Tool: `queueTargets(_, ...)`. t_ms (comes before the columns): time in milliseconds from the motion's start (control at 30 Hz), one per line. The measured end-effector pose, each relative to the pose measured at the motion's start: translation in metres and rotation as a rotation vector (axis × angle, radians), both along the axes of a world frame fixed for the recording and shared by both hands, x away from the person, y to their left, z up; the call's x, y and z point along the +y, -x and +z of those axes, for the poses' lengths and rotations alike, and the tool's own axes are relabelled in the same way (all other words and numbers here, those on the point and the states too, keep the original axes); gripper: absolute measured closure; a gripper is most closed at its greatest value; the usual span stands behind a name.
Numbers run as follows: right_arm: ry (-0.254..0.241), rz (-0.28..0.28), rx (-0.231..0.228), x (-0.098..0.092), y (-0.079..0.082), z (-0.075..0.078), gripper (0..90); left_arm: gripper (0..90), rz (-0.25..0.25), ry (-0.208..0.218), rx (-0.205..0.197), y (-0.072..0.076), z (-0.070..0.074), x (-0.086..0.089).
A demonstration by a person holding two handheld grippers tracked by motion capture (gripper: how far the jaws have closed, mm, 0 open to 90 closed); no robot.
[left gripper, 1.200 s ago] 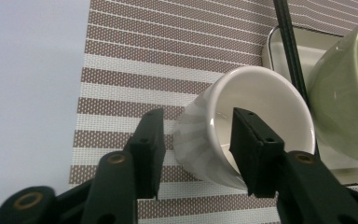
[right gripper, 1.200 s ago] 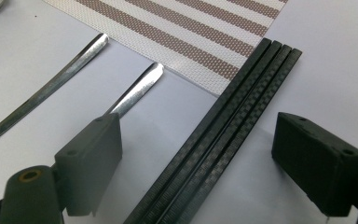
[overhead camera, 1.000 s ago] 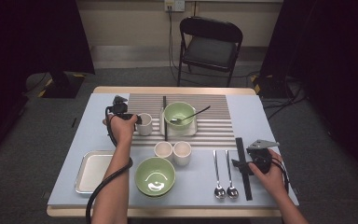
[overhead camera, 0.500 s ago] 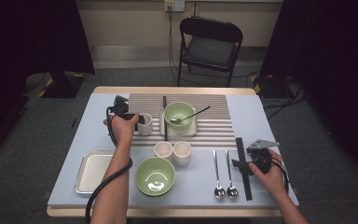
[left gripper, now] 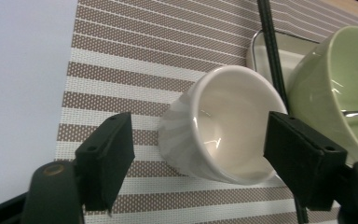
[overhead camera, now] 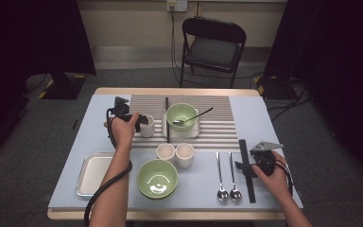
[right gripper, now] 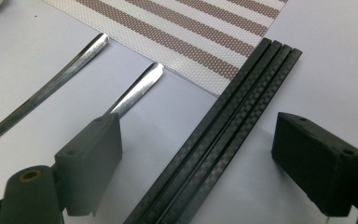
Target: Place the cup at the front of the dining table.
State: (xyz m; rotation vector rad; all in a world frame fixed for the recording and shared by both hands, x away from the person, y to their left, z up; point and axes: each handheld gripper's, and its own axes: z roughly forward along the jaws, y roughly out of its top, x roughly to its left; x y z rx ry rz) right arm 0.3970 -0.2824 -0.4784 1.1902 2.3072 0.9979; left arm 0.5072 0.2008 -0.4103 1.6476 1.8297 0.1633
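Jaws newly parted around white ribbed cup (left gripper: 216, 126)

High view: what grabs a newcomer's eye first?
Probably the left gripper at the striped placemat's left edge: its jaws have just been opening and now stand clear on either side of a white cup. Next, the green bowl at the front centre, and the right gripper, open over black chopsticks beside two spoons.
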Motion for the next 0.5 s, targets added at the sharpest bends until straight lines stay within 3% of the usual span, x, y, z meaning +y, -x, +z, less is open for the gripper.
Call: queueTargets(500,0.0,0.0,-0.001,0.0,0.0001,0.0,15.2,17.2,0.001,0.018,0.003,0.0087,0.0039,0.0056)
